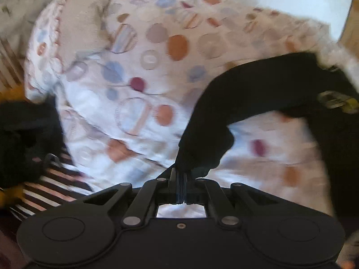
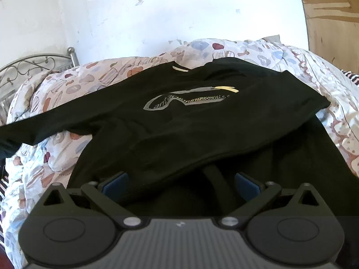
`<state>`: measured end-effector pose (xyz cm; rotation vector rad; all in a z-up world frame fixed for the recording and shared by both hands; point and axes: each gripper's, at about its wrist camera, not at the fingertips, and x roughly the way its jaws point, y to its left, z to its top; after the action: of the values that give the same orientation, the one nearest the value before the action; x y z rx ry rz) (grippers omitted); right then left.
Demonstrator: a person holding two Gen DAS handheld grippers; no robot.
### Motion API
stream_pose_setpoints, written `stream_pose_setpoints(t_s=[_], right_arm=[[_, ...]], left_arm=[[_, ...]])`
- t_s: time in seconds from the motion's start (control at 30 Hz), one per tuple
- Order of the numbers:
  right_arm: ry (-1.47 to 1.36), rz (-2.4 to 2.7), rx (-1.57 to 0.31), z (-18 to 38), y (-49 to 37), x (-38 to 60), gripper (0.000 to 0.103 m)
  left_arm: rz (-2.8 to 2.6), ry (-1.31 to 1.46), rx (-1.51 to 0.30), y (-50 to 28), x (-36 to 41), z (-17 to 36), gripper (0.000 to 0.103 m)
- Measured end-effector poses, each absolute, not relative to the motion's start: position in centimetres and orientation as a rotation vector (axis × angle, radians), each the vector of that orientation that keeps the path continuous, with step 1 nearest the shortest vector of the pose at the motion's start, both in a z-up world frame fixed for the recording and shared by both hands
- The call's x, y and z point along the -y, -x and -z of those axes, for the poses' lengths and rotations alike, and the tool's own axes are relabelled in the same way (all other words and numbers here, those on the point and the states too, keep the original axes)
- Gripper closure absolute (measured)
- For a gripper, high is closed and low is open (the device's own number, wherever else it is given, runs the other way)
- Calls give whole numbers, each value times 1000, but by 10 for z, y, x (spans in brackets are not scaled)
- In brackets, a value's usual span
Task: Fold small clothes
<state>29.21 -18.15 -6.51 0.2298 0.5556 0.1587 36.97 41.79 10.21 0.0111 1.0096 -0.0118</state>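
Shirt [image 2: 179,116], black with a grey and yellow print, spread across a bed [image 2: 314,67] covered by a spotted quilt. Left tongs [image 1: 180,177] are pinched together on what appears to be a sleeve [image 1: 246,89], though motion blur makes the exact part uncertain; the cloth arcs up and away to the right of them. Right tongs [image 2: 179,186] stand apart, with the near hem draped between and just ahead of the blue pads [image 2: 113,185], not gripped. Judged from its sag, the fabric is light, soft and limp: it will droop wherever unsupported and slide little on the quilt. Best hold is a seam or hem edge, where doubled cloth gives the pads more to bite.
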Motion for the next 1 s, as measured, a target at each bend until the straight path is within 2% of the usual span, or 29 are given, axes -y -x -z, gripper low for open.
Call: stream_pose_setpoints(t_s=[0.27,0.47,0.7,1.0], right_arm=[[-240,-184,-563,65,-286,176,0],[-240,-199,-560,62,-283,179,0],[-248,-205,-538,58,-277,183,0],[-293,-175,-448,40,-259,217,0]], left_arm=[[50,137,-1027,-353,-414,-122,100],[139,168,-1001,-348,-382,-141,100],[281,111,-944,-336,-301,-168,101],[518,-27,-835,-331,-161,-187,101]])
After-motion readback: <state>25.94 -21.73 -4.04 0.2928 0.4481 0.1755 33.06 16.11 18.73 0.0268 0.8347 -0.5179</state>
